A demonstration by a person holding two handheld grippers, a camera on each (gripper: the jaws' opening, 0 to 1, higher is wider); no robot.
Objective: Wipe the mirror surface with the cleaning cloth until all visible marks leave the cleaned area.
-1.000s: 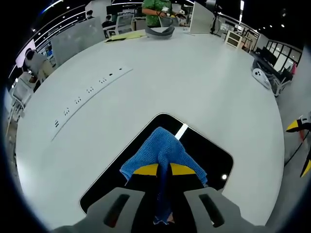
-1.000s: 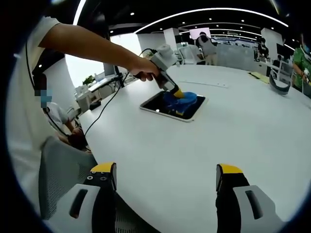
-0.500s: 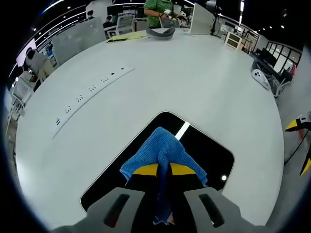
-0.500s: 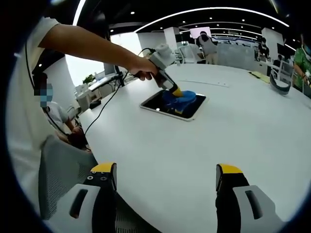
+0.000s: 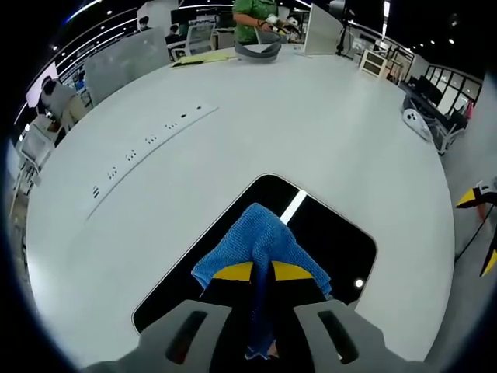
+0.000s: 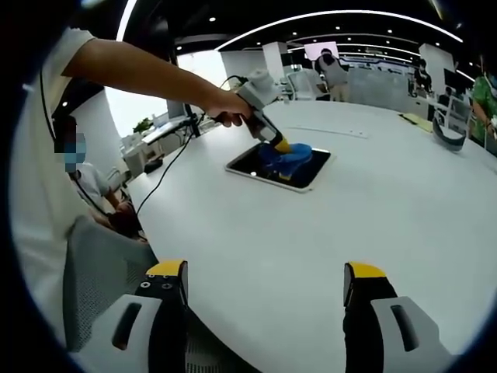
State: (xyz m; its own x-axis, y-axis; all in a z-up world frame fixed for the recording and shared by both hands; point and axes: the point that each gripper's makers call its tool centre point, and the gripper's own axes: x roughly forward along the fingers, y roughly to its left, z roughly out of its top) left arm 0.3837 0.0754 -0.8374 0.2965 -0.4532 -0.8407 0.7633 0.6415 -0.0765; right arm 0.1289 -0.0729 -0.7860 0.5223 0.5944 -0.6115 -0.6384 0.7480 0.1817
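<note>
A dark rectangular mirror lies flat on the white table, with ceiling lights reflected in it. My left gripper is shut on a blue cleaning cloth, which is pressed onto the glass. In the right gripper view the mirror sits far across the table, with the blue cloth on it and the left gripper held down on it by a person's arm. My right gripper hangs open near the table's front edge with nothing between its fingers.
The white table is wide and round-edged, with a row of small markings to the left. A grey curved object and yellow papers lie at the far edge near a person in green. A cable trails off the table.
The left gripper and cloth have slid slightly toward the near side of the mirror, so more glass shows ahead of the cloth. The right gripper has stayed put.
</note>
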